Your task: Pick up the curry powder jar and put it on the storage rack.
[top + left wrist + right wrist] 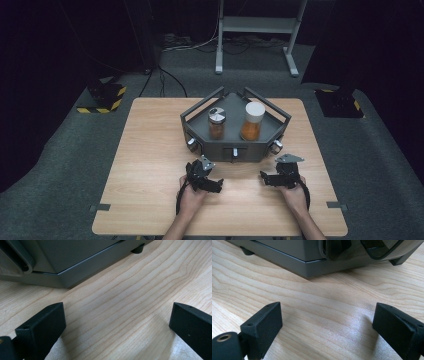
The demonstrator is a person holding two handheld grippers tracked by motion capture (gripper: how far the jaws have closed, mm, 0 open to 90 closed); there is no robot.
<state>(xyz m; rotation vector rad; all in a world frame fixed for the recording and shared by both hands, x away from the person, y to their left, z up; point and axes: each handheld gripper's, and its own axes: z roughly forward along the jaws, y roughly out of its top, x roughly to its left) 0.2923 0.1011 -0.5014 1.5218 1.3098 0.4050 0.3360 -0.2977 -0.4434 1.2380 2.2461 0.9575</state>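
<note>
Both black two-jaw grippers, left (pixel 221 186) and right (pixel 262 178), are held spread and empty on the light wooden table (pixel 150 165). Grey angular metal tray (pixel 234 146) is cut off in both gripper views. Two orange-filled jars are held in it: silver-lidded (pixel 216 123), white-capped (pixel 252 121).

Light wooden table (pixel 150 165) with grey rack (pixel 220 142) at its rear.

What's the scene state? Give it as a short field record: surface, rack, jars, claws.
surface: wooden table
rack: grey angular tray at the table's far middle
jars: metal-lidded spice jar on the left, taller white-lidded jar on the right, both upright in the tray, apart
left claw: open, nothing between jaws, low over the table, facing the tray
right claw: open, nothing between jaws, low over the table, facing the tray
</note>
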